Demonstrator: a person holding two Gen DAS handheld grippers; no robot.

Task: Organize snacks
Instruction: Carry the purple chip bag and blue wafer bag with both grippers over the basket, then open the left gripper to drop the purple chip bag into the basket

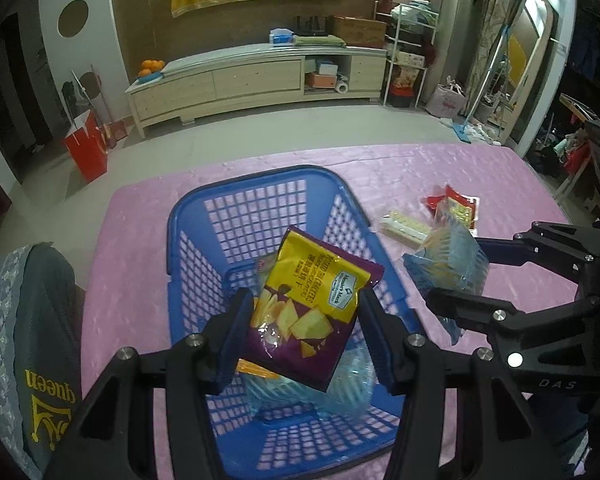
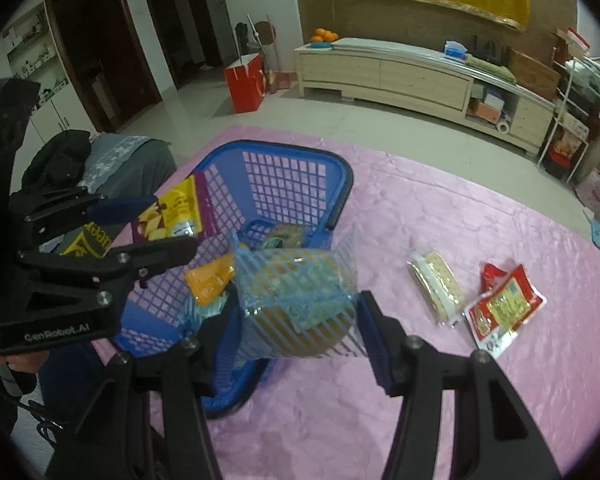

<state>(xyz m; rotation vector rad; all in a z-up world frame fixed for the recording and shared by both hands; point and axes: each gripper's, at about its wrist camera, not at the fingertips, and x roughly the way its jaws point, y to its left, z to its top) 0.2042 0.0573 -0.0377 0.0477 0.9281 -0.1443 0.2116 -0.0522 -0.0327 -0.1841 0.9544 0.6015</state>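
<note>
My left gripper (image 1: 304,320) is shut on a yellow-and-purple potato cracker bag (image 1: 312,304) and holds it tilted above the blue mesh basket (image 1: 260,176). In the right wrist view that left gripper (image 2: 168,224) and the cracker bag (image 2: 176,208) hang over the basket's (image 2: 284,148) left side. My right gripper (image 2: 298,316) is shut on a clear blue-striped packet (image 2: 296,296) with a yellow cake inside, just right of the basket's near corner. The left wrist view shows the right gripper (image 1: 456,276) with the striped packet (image 1: 448,264) beside the basket's right wall.
In the basket lie another blue-striped packet (image 1: 312,392), an orange packet (image 2: 210,280) and a greenish packet (image 2: 284,236). A cream wafer packet (image 2: 436,284) and a red packet (image 2: 504,308) lie on the pink tablecloth (image 2: 420,200). A chair with grey cloth (image 1: 32,320) stands at the table's left.
</note>
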